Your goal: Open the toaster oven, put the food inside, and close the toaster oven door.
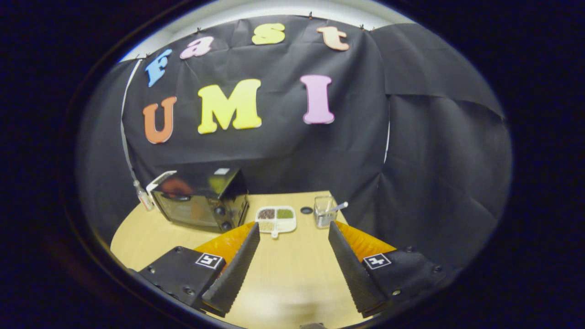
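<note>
The gripper [294, 233] is seen with its two ribbed black fingers [235, 269] spread wide apart, nothing held between them, only the bare wooden table [292, 274] showing in the gap. The toaster oven [201, 201] is placed beyond the fingers on the far left part of the table, against the black cloth wall; its glass door is shut, the handle lies along the door's top, and two knobs are seen down its right side. A white divided tray [276, 219] holding small portions of food is set just right of the oven, just beyond the fingertips and nearer the left one. A clear cup [324, 211] with a white utensil standing in it is found further right, near the right fingertip. A small dark disc [306, 210] lies between tray and cup
</note>
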`<state>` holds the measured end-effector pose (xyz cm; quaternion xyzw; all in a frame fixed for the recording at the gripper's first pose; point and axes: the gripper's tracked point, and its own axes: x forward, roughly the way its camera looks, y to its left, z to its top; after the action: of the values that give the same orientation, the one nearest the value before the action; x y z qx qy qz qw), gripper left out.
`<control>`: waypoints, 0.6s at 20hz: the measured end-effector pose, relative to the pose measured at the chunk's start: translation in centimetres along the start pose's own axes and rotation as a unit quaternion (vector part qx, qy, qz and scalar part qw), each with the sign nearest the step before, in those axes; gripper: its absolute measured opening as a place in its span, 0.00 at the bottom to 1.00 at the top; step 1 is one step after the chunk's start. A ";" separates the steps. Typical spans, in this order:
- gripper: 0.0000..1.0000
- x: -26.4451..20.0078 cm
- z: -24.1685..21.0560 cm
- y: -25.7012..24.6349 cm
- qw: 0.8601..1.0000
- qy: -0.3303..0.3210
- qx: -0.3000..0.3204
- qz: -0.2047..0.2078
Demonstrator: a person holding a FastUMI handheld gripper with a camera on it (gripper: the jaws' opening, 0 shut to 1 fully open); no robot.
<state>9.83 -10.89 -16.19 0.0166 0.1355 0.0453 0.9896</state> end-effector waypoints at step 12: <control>0.98 -9.2 9.2 3.8 0.984 -0.155 -0.037 0.075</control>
<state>3.17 -8.13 -4.75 -0.0033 -0.0228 0.1210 0.9924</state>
